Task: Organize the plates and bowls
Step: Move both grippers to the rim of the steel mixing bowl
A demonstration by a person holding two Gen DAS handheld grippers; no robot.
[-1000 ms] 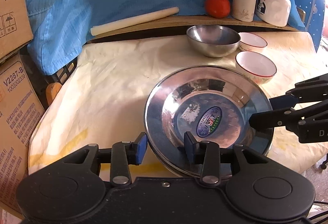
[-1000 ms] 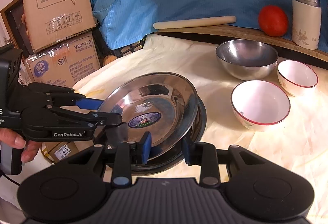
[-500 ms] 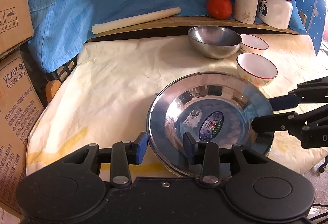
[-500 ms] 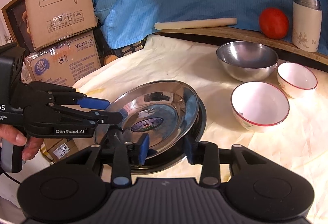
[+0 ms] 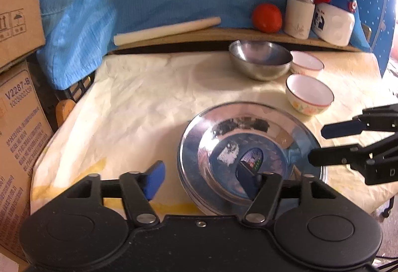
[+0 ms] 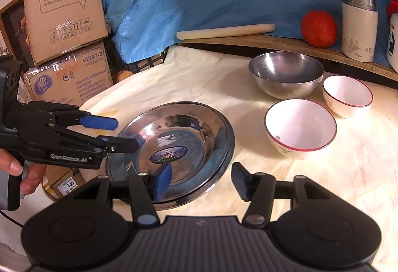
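A shiny steel plate (image 5: pixel 248 142) (image 6: pixel 174 132) with a blue sticker lies flat on a second steel plate (image 6: pixel 223 160) on the cream cloth. My left gripper (image 5: pixel 200 176) (image 6: pixel 124 134) straddles its near-left rim. The jaws are opening and the pads stand clear of the metal. My right gripper (image 6: pixel 202 181) (image 5: pixel 317 145) straddles the opposite rim, its jaws also opening, touching nothing. Behind stand a steel bowl (image 5: pixel 260 59) (image 6: pixel 286 73) and two white red-rimmed bowls, the nearer (image 5: pixel 309 94) (image 6: pixel 301 127) and the farther (image 5: pixel 307 64) (image 6: pixel 348 95).
A wooden board at the back carries a rolling pin (image 5: pixel 166 29), a tomato (image 5: pixel 267 18), a cream cup (image 5: pixel 298 13) and a white jug (image 5: pixel 333 23). Cardboard boxes (image 6: pixel 64 11) are stacked left of the table. A hand (image 6: pixel 27 172) holds the left gripper.
The top plate has sunk from a tilt to lie flat on the lower plate. Both grippers' jaws have widened and let go of its rim.
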